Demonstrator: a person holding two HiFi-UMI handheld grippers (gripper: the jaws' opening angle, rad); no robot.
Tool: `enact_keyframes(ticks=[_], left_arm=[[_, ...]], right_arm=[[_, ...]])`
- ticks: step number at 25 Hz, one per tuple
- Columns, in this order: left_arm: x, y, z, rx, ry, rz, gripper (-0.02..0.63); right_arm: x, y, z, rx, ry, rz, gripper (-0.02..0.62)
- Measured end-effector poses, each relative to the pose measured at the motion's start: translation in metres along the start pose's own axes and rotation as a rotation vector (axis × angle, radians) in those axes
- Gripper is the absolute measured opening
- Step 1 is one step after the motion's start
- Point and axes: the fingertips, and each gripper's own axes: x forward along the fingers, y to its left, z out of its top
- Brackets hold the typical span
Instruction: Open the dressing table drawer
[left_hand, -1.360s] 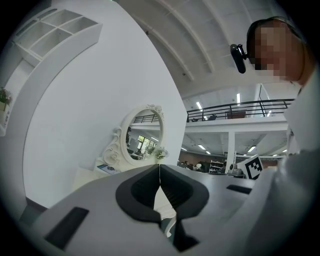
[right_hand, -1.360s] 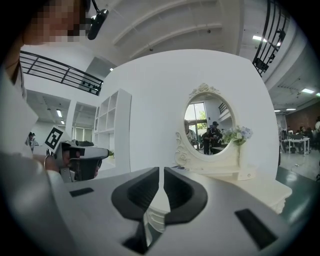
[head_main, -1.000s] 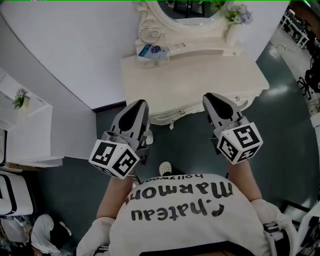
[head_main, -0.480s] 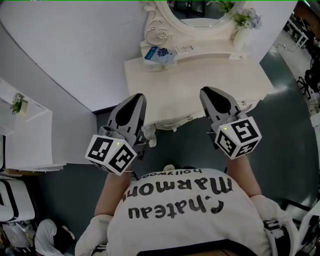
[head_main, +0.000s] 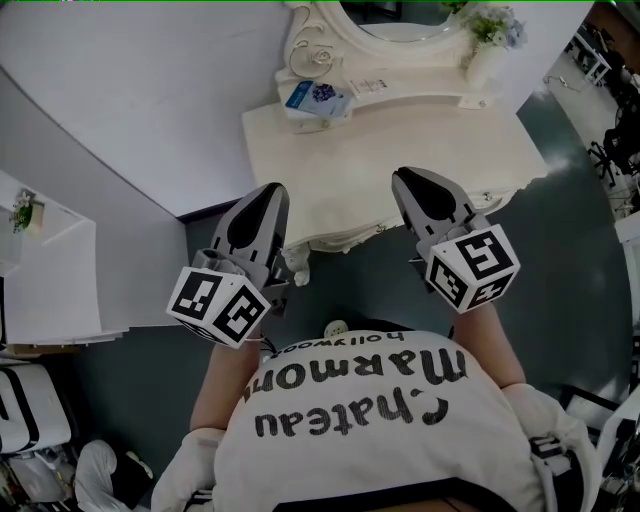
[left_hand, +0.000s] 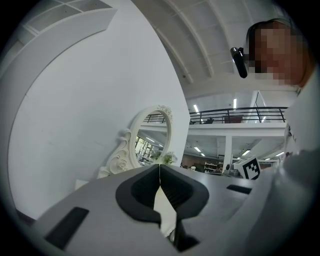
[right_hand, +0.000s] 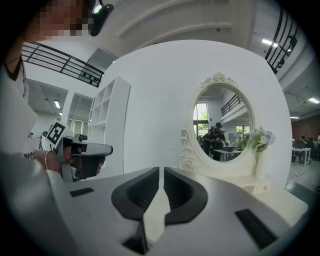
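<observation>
Standing at a cream counter (head_main: 400, 150) set against a white wall, a person in a white printed shirt (head_main: 370, 420) is holding a gripper in each hand, both pointing toward the counter. The left gripper (head_main: 271, 190) is hovering at the counter's front left corner, its jaws pressed together with nothing between them. The right gripper (head_main: 403, 177) is reaching over the front edge nearer the middle, its jaws likewise closed to a thin slit and empty. The drawer (head_main: 352, 236) is sitting in the carved front just below the counter top, between the two grippers as seen from the head view, and is looking pushed in. A small knob (head_main: 383, 228) is showing on it just left of the right gripper. At the back of the counter an oval mirror (head_main: 400, 20) in a scrolled frame is standing upright, with a blue-and-white box (head_main: 315, 100) lying at its left foot and a white vase of flowers (head_main: 485, 50) standing at its right. A white shelf unit (head_main: 50, 270) is standing well apart, off to the left on the dark floor (head_main: 560, 260).
</observation>
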Motion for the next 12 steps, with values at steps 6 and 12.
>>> enact_keyframes(ticks=[6, 12], left_arm=[[-0.003, 0.006, 0.003, -0.004, -0.005, 0.008, 0.023], [-0.005, 0.013, -0.004, -0.005, 0.003, 0.021, 0.023]], right_arm=[[0.009, 0.005, 0.001, -0.011, 0.01, 0.014, 0.046], [0.016, 0.004, -0.011, 0.0, 0.028, 0.02, 0.046]])
